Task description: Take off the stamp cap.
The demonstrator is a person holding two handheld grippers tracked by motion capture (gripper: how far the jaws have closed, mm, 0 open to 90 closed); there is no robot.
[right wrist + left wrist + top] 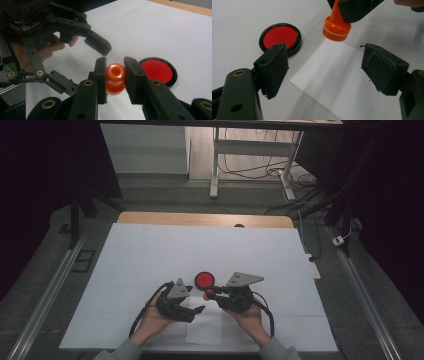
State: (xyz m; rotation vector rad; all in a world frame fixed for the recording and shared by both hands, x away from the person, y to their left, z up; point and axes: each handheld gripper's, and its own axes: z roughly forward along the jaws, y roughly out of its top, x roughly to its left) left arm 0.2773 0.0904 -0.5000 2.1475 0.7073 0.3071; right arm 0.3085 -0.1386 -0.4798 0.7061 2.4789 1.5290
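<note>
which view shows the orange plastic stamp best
The left gripper view: the orange plastic stamp shows its flared base and white ring, hanging above the white paper sheet. The right gripper view shows its knob end-on, pinched in the right gripper. The high view gives a tiny orange speck.

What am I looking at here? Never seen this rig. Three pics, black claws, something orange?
No robot: a person sits at a table and holds a hand-operated two-jaw gripper in each hand. One picture comes from a camera above the table; the other two come from cameras riding on each gripper, looking along its jaws. The right gripper is shut on an orange stamp, gripping its handle. The left gripper is open, jaws wide apart over a loose sheet of paper lying on the white table cover. Beside it sits a round red ink pad in a black case, lid off.
</note>
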